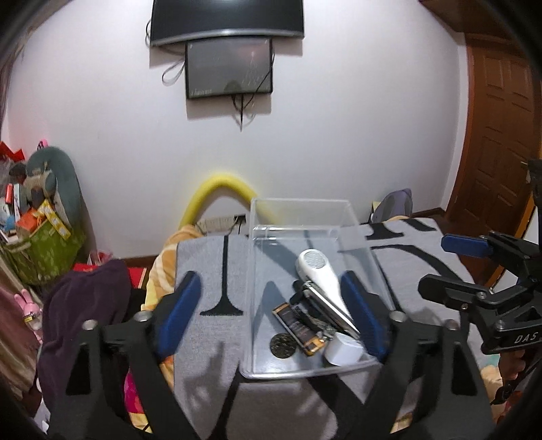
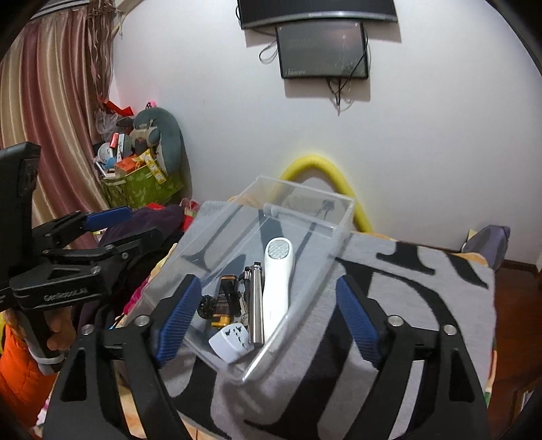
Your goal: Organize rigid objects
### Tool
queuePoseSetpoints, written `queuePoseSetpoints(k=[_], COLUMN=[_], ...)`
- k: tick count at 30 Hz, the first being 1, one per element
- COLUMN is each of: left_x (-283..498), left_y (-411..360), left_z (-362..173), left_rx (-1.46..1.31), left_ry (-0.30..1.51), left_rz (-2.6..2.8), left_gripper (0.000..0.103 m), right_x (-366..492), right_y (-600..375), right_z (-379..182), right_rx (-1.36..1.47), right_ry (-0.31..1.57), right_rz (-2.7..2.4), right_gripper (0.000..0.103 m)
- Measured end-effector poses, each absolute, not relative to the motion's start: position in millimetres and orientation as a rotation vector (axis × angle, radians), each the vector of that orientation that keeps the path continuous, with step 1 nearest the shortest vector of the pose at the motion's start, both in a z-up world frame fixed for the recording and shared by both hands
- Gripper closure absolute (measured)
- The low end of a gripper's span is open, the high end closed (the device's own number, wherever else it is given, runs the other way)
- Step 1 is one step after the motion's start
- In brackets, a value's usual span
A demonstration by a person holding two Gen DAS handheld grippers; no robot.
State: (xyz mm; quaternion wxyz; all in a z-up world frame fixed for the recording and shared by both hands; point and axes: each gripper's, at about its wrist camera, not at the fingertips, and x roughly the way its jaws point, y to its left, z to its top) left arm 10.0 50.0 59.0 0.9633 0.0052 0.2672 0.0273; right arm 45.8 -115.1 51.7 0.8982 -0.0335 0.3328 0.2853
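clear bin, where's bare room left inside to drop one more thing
The far half of the bin, beyond the white handle's head, is bare. The near end is crowded: coin, adapter, battery and metal tool lie packed together.

Setting: a lived-in room of a private home, likely a bedroom. A wall-mounted television point(image 1: 227, 20) hangs at 12 o'clock with a smaller screen point(image 1: 229, 68) below it. A panelled wooden door point(image 1: 498, 142) stands at 2 o'clock. Striped curtains point(image 2: 50, 111) hang at 10 o'clock beside a green bag point(image 2: 142, 189) stuffed with household oddments and a grey neck pillow point(image 2: 169, 135).
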Motion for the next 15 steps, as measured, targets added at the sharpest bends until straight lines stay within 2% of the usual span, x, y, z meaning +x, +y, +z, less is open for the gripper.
queuePoseSetpoints(k=[3,8,15], left_x=[-5.0,-25.0,-49.1], left_y=[39.6,23.6,14.0], left_z=[61.0,58.0,49.8], left_rx=[0.013,0.016,-0.003], left_ry=[0.507,0.484,0.472], left_rz=[0.031,0.017,0.019], left_gripper=[0.005,0.005,0.004], right_x=[31.2,11.5,-11.2], right_y=[-119.6,-128.6,-142.1], right_z=[56.9,59.1,55.5], right_rx=[-0.076,-0.074,-0.049], right_ry=[0.662,0.619,0.610], right_rz=[0.580,0.549,0.548], right_gripper=[0.018,0.005,0.003])
